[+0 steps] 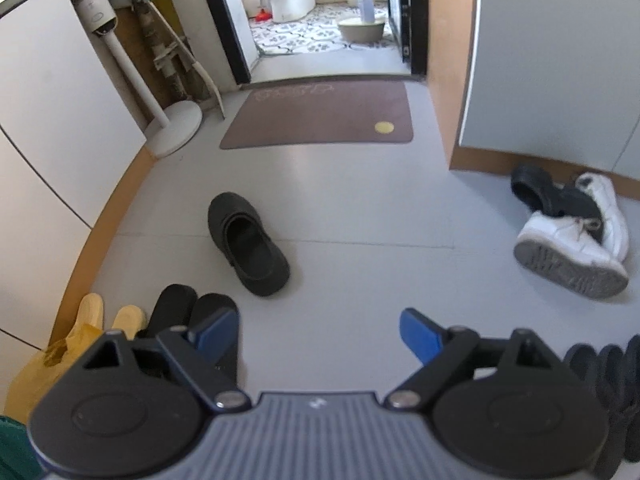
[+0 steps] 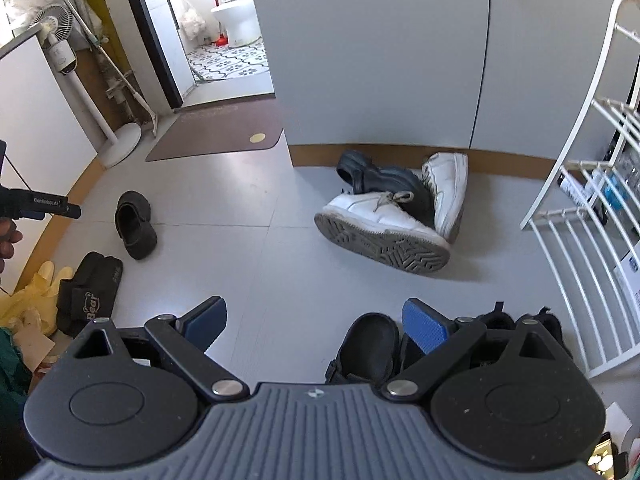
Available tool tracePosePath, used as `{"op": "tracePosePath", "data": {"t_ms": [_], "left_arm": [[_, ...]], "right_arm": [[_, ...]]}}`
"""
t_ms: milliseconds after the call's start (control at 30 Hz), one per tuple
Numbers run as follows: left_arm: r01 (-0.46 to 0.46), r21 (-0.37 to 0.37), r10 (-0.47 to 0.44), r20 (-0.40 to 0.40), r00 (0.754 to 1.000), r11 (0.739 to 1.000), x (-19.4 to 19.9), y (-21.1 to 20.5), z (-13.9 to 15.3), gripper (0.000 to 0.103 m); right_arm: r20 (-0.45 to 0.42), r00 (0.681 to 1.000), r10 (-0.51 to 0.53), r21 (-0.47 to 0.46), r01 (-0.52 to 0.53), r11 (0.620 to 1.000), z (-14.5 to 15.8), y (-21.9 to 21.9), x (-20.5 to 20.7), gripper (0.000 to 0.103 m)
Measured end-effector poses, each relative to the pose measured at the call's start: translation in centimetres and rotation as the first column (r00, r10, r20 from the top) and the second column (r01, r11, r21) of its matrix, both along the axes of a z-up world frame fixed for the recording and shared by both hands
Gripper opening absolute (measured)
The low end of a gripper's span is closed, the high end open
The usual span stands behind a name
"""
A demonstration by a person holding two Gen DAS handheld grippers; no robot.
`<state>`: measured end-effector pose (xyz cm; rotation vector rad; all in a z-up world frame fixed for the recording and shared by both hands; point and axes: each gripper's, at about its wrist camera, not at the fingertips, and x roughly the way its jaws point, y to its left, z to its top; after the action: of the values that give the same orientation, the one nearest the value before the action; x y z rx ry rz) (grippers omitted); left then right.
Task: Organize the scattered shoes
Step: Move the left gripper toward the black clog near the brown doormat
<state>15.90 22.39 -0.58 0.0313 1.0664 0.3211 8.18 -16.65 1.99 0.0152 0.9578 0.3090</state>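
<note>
Left wrist view: lone black clog (image 1: pixel 248 244) lies upright on the grey floor (image 1: pixel 360 208), at about 11 o'clock from the left claw (image 1: pixel 320 332), clear of everything.
Left claw: jaws wide, nothing between them, blue pads (image 1: pixel 218 330) facing bare floor.
Right claw (image 2: pixel 316 322): jaws wide, empty, hovering above a row of dark shoes (image 2: pixel 370 346) at the lower edge.
Scattered heap: second black clog (image 2: pixel 384 182) wedged between two white sneakers; one sneaker (image 2: pixel 384 228) tipped on its side with the tread showing, the other (image 2: pixel 448 192) propped against the baseboard. Heap sits at about 1 o'clock in the right wrist view.
Already lined up: black slippers (image 2: pixel 92 292) and yellow slippers (image 1: pixel 120 318) along the left wall.
Step in hand (judgement): approach to the lone clog, no grasp yet.
Next move calls for: bringing the left claw forward and down over the clog's rim, then closing on the upper.
Surroundings: brown doormat (image 1: pixel 320 114) at 12 o'clock before the bathroom door, fan stand (image 1: pixel 174 128) at 10 o'clock, white wire rack (image 2: pixel 580 216) at 3 o'clock in the right view.
In the way: nothing near the lone clog; its mate is pinned under the sneaker and likely needs freeing first.
</note>
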Motion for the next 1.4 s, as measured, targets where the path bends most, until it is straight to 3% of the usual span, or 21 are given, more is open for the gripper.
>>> {"op": "tracePosePath", "data": {"t_ms": [400,700,867,967,1167,1400], "left_arm": [[-0.022,-0.008,0.022,-0.027,0.999,1.0,2.4,4.1,-2.0,0.08],[-0.049,0.011,0.05,-0.043,0.998,0.999,5.3,7.7,-4.7,0.079],[-0.039,-0.011,0.038,-0.02,0.999,0.999,6.4,10.0,-6.3,0.079],[-0.085,-0.041,0.085,-0.003,0.996,0.996,7.0,12.2,-7.4,0.079],[-0.208,-0.116,0.212,0.027,0.977,0.971,8.2,16.9,-11.0,0.077],[-0.203,-0.045,0.203,-0.001,0.979,0.978,10.8,19.2,-16.0,0.075]], "right_arm": [[-0.02,1.0,0.012,-0.008,-0.012,1.0,-0.5,-0.1,0.1,0.098],[-0.028,0.999,-0.015,-0.008,0.015,1.0,-1.1,-1.6,0.4,0.097],[-0.043,0.999,-0.018,-0.009,0.018,1.0,-1.6,-2.2,0.7,0.097],[-0.057,0.998,-0.032,-0.012,0.032,0.999,-1.9,-2.9,0.8,0.097],[-0.077,0.996,-0.038,-0.023,0.036,0.999,-2.5,-3.6,1.0,0.097],[-0.092,0.995,-0.032,-0.051,0.028,0.998,-3.4,-3.2,1.4,0.097]]}}
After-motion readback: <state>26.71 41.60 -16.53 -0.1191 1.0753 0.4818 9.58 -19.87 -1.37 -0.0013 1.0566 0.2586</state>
